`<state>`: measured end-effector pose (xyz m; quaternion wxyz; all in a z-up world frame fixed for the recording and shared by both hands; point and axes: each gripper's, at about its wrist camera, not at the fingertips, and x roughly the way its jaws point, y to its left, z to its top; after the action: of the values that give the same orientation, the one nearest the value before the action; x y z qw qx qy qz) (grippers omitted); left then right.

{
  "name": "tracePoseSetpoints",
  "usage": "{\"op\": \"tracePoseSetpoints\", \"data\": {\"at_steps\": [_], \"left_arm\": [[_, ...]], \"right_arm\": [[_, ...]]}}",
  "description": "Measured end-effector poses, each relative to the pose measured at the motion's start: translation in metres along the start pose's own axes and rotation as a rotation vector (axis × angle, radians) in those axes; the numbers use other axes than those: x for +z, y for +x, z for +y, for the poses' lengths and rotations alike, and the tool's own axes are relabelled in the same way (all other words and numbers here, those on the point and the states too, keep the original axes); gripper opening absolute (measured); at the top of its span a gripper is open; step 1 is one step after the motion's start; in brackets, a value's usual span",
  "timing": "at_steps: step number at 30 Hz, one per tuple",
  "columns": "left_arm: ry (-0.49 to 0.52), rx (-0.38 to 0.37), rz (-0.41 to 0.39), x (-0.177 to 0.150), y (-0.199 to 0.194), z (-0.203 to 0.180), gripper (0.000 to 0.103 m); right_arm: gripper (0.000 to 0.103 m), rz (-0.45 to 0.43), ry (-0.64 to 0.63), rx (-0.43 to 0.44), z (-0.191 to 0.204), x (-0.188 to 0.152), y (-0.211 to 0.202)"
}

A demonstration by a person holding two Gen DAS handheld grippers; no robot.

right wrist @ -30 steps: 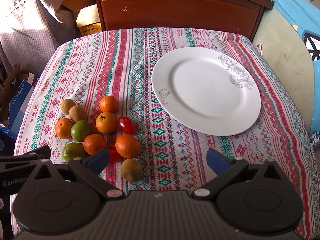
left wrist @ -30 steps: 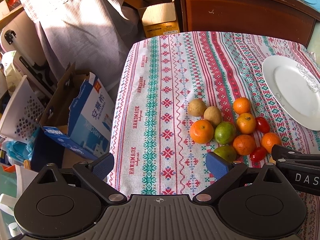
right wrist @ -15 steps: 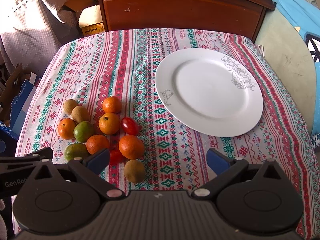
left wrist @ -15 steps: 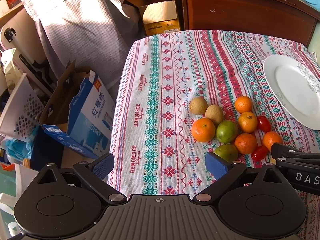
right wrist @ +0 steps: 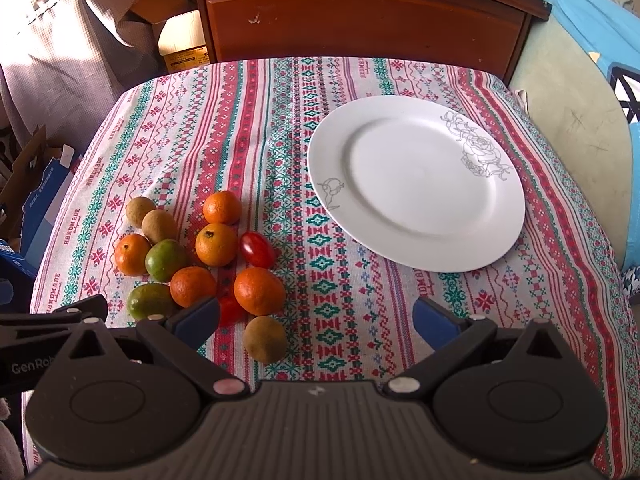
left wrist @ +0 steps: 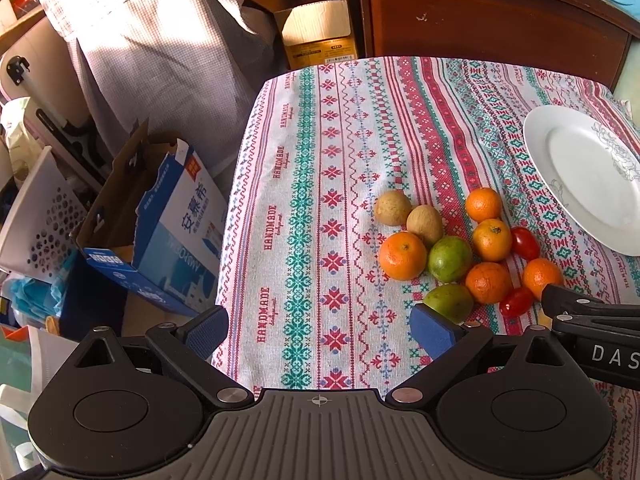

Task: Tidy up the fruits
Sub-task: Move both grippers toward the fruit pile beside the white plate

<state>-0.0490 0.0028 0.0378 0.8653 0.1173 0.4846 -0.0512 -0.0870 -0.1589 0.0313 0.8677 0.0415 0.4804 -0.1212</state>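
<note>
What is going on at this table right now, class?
A person holds a tool in each hand above a patterned tablecloth. Both the left tool and right tool are open and grip nothing. The fruit, oranges, green fruits, brown fruits and red tomatoes, sits clustered beside the white plate, which holds nothing yet.

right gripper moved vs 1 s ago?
Yes. In the right wrist view the plate and the table's far edge sit slightly lower and further right than before, so the right gripper has edged forward and left.
</note>
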Motion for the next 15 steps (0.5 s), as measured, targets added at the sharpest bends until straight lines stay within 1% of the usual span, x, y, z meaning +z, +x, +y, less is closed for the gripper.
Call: {"op": "tracePoseSetpoints", "data": {"at_steps": [7, 12, 15], "left_arm": [[0.013, -0.032, -0.004, -0.004, -0.002, -0.006, 0.098], [0.021, -0.081, -0.008, -0.009, -0.004, -0.011, 0.098], [0.038, -0.128, -0.014, -0.014, -0.007, -0.013, 0.098]], "right_arm": [[0.102, -0.024, 0.015, 0.058, -0.014, -0.005, -0.003], [0.102, -0.037, 0.035, 0.119, -0.029, -0.011, -0.005], [0.102, -0.056, 0.028, 0.160, -0.037, -0.017, -0.009]]}}
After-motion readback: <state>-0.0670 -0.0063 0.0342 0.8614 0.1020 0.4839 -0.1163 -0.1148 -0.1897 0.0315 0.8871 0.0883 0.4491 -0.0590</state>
